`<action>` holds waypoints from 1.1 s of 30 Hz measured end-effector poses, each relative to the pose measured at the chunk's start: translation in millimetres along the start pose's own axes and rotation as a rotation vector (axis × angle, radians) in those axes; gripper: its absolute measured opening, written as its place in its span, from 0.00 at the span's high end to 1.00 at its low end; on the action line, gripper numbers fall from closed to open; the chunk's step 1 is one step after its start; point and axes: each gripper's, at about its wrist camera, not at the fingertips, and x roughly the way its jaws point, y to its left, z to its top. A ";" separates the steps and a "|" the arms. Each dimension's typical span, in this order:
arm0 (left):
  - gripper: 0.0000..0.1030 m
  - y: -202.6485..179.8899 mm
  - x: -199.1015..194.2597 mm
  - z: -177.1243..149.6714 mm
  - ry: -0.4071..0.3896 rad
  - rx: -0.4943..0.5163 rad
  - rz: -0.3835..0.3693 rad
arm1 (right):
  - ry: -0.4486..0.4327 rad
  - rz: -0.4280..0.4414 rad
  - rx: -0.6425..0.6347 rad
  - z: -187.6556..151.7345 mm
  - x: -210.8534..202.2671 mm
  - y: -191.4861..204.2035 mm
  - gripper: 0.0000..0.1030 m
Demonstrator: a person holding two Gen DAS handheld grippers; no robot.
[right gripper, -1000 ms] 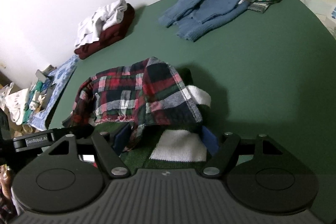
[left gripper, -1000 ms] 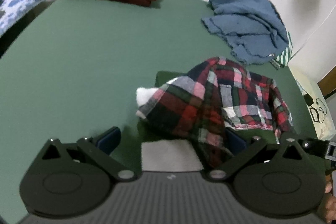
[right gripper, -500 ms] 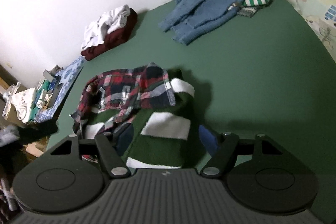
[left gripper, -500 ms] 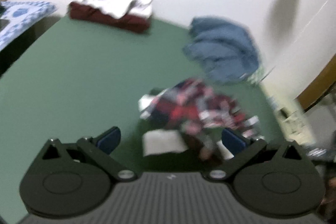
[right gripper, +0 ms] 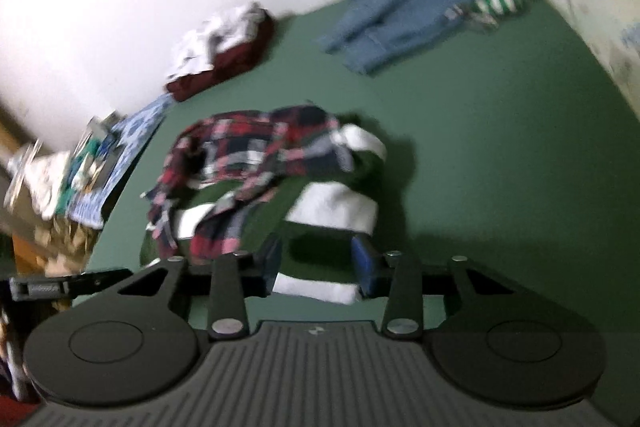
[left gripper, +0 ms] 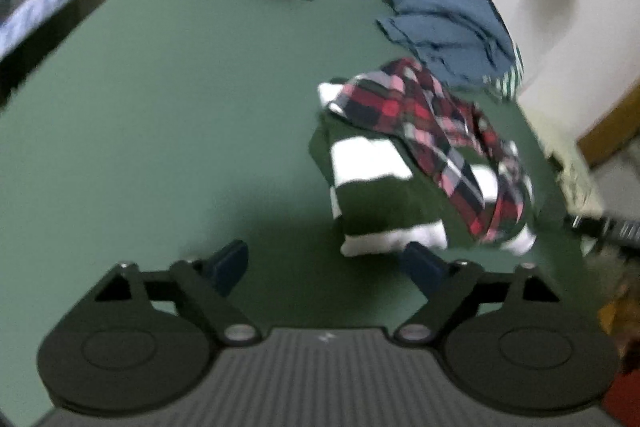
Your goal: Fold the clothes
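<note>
While the right tongs (right gripper: 316,263) close around the striped top's (right gripper: 332,203) near edge, the left tongs (left gripper: 326,265) stand spread, closing on nothing. Top and plaid shirt (right gripper: 256,151) lie bunched mid-worktop (right gripper: 500,155).

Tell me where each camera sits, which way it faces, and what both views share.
Left wrist: on the left tongs, angled down over the green table; jaws closing on nothing, striped garment ahead and to the right.
Right wrist: on the right tongs, angled down; jaws closing with the striped garment's near edge between them; the left tongs' body shows at lower left.
Shared: plaid shirt, blue sweater, maroon-and-white folded stack.
</note>
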 end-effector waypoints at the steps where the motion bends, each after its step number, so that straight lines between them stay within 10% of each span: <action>1: 0.11 -0.9 2.7 1.6 -0.007 -0.010 0.000 | 0.007 -0.003 0.037 -0.2 1.7 -3.3 0.51; 7: 0.05 -7.8 28.0 10.0 0.001 -0.042 -0.042 | 0.009 0.012 0.114 0.3 1.5 -8.0 0.35; 28: 0.01 7.7 48.3 26.5 0.059 -0.118 -0.142 | 0.063 0.075 0.149 -0.7 13.4 -14.0 0.29; 33: 0.01 9.9 54.8 24.0 0.077 -0.184 -0.275 | 0.074 0.092 0.147 2.4 18.2 -15.0 0.27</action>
